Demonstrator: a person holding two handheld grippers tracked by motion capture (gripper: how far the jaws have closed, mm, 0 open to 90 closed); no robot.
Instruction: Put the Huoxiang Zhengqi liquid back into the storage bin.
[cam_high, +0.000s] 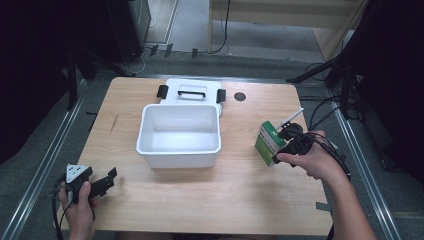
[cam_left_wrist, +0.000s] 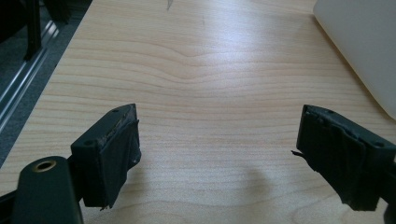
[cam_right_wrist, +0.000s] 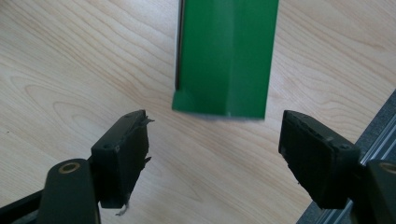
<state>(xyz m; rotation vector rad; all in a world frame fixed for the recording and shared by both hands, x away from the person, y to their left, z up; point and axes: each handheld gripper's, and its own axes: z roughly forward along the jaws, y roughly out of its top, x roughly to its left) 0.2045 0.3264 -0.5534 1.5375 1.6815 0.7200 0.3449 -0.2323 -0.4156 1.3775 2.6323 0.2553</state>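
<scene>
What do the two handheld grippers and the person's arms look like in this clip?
Both are black. The left gripper carries a grey three-cornered plate with dark dots and trails a black cable. The right gripper trails black cables along a bare forearm. Their blocky jaw pads are wrapped in worn, fraying black tape, with brass-ringed holes behind.

Ahead of the right gripper (cam_high: 284, 146), a green cardboard box (cam_right_wrist: 224, 56) stands just beyond its parted jaws; bare wooden table (cam_right_wrist: 60, 70) flanks it. Past the box sits an open white plastic bin (cam_high: 179, 135). Before the left gripper (cam_left_wrist: 219, 158), only tabletop.

White open bin (cam_high: 179, 159) mid-table; its lid (cam_high: 192, 92) lies flat just behind, on the wooden table (cam_high: 200, 195)
</scene>
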